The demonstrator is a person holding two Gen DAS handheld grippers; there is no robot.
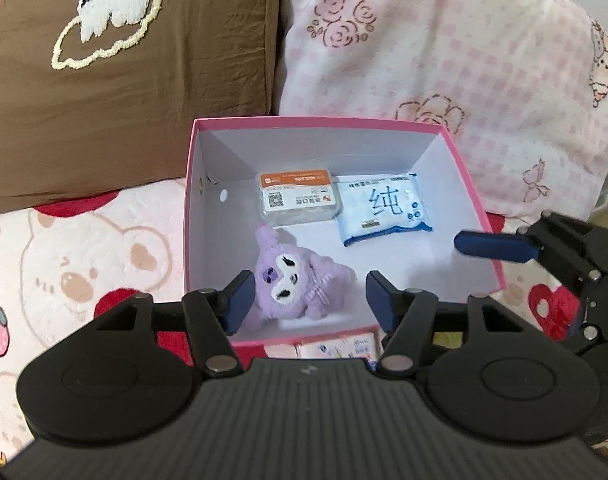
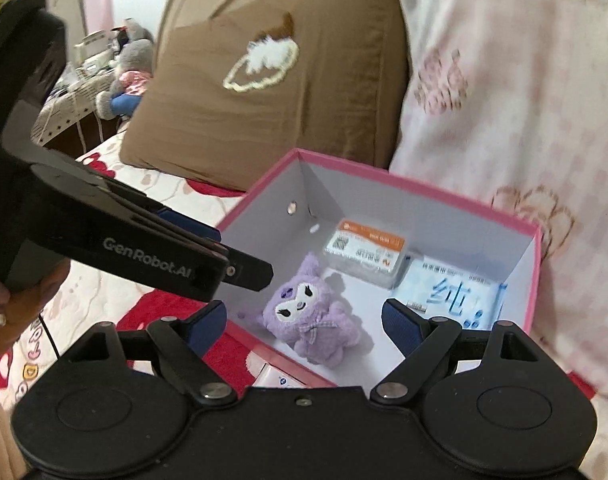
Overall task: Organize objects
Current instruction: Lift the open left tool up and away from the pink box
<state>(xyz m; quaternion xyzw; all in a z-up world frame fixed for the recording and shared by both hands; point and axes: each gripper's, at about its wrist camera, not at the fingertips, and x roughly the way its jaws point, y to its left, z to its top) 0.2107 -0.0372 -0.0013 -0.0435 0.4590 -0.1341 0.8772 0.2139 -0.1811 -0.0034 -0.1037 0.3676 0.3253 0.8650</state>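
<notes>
An open pink box (image 1: pixel 189 208) (image 2: pixel 259 188) with white inside stands on the bed. In it lie a purple plush toy (image 1: pixel 291 280) (image 2: pixel 308 316), an orange-labelled clear case (image 1: pixel 297 198) (image 2: pixel 364 252) and a blue-white wipes pack (image 1: pixel 382 210) (image 2: pixel 452 292). My left gripper (image 1: pixel 304 300) is open and empty, just above the box's near edge, the plush between its fingers in view. My right gripper (image 2: pixel 304 324) is open and empty over the box's near corner; it shows at the right of the left wrist view (image 1: pixel 500 246). The left gripper's body (image 2: pixel 143 248) crosses the right wrist view.
A brown pillow (image 1: pixel 123 80) (image 2: pixel 271 92) and a pink floral quilt (image 1: pixel 444 60) (image 2: pixel 504 100) lie behind the box. The bed sheet (image 1: pixel 63 260) has bear and heart prints. A small packet (image 1: pixel 336 348) (image 2: pixel 275 378) lies just outside the box's near wall.
</notes>
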